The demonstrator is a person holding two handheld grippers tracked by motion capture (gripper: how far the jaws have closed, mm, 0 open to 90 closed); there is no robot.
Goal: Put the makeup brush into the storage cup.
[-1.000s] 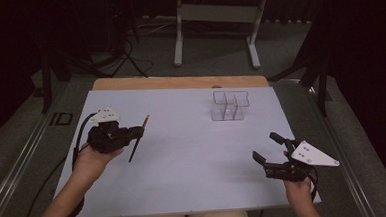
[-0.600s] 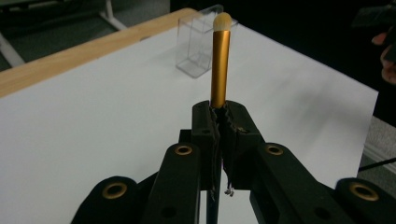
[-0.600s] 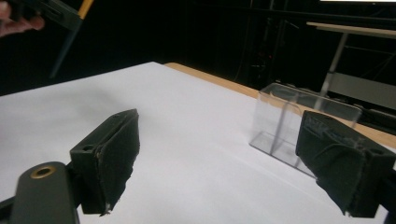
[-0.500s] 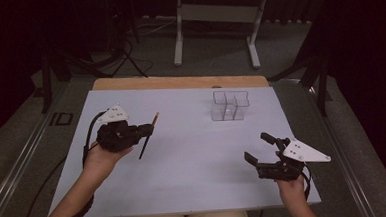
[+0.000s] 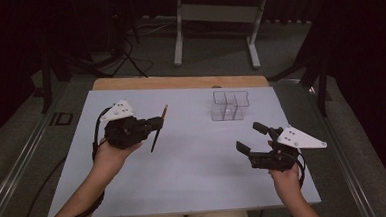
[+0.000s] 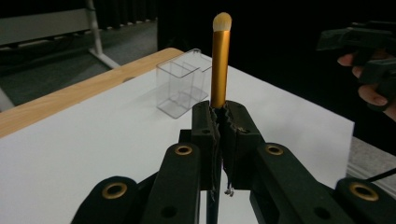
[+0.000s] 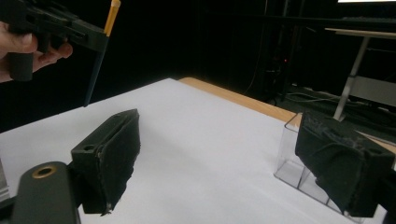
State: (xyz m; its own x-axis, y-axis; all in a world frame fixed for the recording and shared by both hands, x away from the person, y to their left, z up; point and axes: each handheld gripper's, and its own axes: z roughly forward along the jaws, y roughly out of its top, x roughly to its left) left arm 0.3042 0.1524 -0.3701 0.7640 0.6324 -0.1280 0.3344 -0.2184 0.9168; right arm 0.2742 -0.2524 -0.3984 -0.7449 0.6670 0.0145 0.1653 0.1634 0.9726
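My left tongs (image 5: 157,123) clamp a gold-handled brush (image 6: 218,65), held above the bench (image 5: 195,188). Right tongs (image 5: 252,138) gape wide, empty, near clear organizer (image 5: 229,105).

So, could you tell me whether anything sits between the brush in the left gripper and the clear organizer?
Nothing visible does. The left gripper holds the brush, and only bare white table lies between it and the clear organizer.

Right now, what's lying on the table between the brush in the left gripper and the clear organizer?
Nothing: in the high view, bare white tabletop separates the makeup brush from the clear organizer.
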